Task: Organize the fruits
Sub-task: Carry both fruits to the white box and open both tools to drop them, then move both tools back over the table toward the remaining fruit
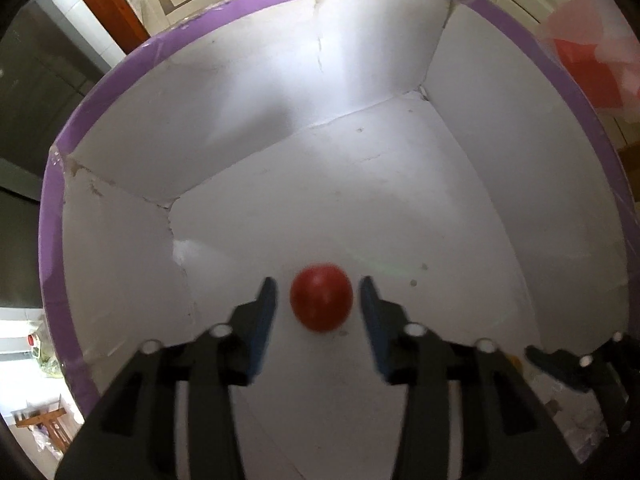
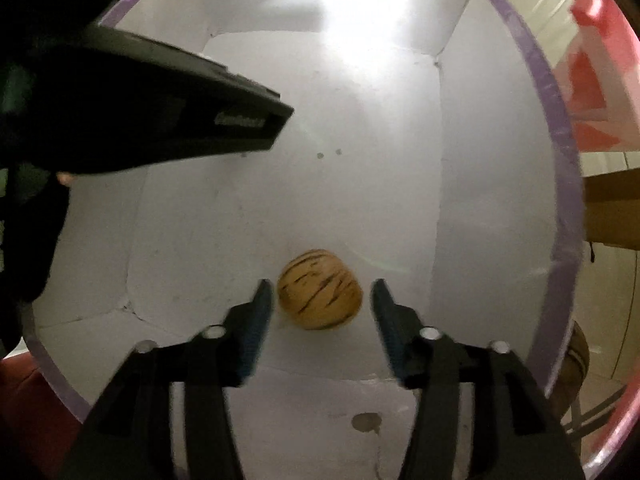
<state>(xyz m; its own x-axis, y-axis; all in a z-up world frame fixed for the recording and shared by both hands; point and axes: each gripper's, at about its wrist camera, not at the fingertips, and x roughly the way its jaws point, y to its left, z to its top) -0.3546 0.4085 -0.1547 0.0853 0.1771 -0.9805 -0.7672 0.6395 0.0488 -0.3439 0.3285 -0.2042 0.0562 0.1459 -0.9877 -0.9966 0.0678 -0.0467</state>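
**Two fruits released into the box**

Since both fruits belong in the purple-rimmed box point(image 1: 100, 92), each tongs points down into it — left tongs point(image 1: 318, 298) parted around the red fruit point(image 1: 321, 298), right tongs point(image 2: 322, 294) parted around the striped tan fruit point(image 2: 320, 289), neither gripping.

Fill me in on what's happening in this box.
A person works two handheld grippers inside a white box with a purple rim. The left gripper points down at a red fruit that lies between its open fingers, pads clear of it. The right gripper does the same over a tan, dark-streaked fruit. Neither fruit is gripped.
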